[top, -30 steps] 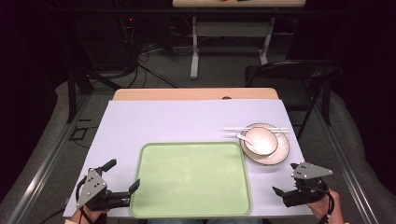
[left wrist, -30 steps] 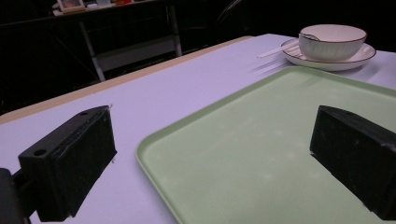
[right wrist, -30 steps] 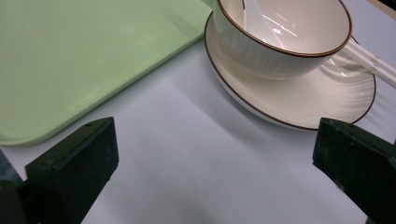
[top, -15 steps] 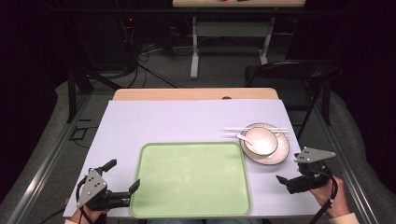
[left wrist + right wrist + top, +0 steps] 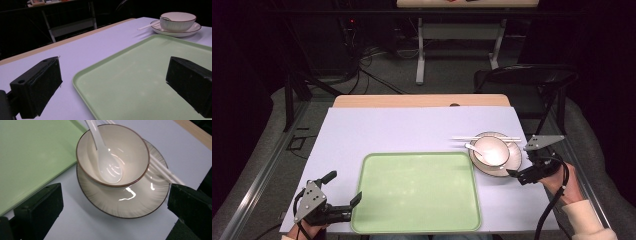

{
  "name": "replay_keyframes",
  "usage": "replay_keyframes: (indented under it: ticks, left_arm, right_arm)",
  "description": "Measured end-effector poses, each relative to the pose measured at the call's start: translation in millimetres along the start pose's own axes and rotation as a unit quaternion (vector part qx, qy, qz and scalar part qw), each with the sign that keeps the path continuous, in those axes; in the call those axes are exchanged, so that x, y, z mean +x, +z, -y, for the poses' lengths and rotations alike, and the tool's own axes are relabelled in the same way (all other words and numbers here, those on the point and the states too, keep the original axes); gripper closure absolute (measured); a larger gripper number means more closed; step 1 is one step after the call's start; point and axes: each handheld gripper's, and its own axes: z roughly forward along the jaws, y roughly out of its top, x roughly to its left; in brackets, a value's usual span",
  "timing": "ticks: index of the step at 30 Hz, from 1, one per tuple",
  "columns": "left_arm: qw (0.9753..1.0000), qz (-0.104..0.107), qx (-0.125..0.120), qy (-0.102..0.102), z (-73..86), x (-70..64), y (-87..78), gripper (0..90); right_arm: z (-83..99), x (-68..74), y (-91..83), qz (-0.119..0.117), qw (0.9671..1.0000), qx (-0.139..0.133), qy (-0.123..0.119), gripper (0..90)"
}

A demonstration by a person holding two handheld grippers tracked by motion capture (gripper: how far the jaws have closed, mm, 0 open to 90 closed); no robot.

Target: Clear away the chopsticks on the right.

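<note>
My right gripper (image 5: 517, 176) has its jaws spread wide with nothing between them; in the right gripper view they rise at the lower left and lower right corners, and the plate (image 5: 140, 205) sits in the gap ahead of them. The bowl (image 5: 112, 152) stands on that plate, up in the center of the frame, with a white spoon (image 5: 106, 165) lying inside it, handle running off the top edge. White chopsticks (image 5: 162, 171) rest across the plate's far side, toward the right of the frame.

My left gripper (image 5: 342, 192) is likewise released and empty. In the left gripper view one jaw hangs over the purple mat (image 5: 82, 52) at lower left, the other over the green tray (image 5: 140, 75) at right.

From the high view, the tray fills the lower middle, the left gripper just beside its lower left corner. The plate and bowl lie just off the tray's upper right corner, the right gripper close beside them at the right.
</note>
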Motion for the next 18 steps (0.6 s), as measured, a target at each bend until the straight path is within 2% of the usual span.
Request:
replay_keyframes:
  ticks: [2,18]
  left_arm:
    - [1.0000,0.000,-0.001,-0.001,0.0,0.0,-0.1,0.0]
    - [1.0000,0.001,0.001,0.000,-0.1,0.2,-0.2,0.0]
  right_arm:
    - [-4.8,-5.9,1.0,-0.005,1.0000,0.001,0.001,0.0]
    - [-43.5,-57.5,23.1,-0.003,0.9996,0.019,0.023,0.0]
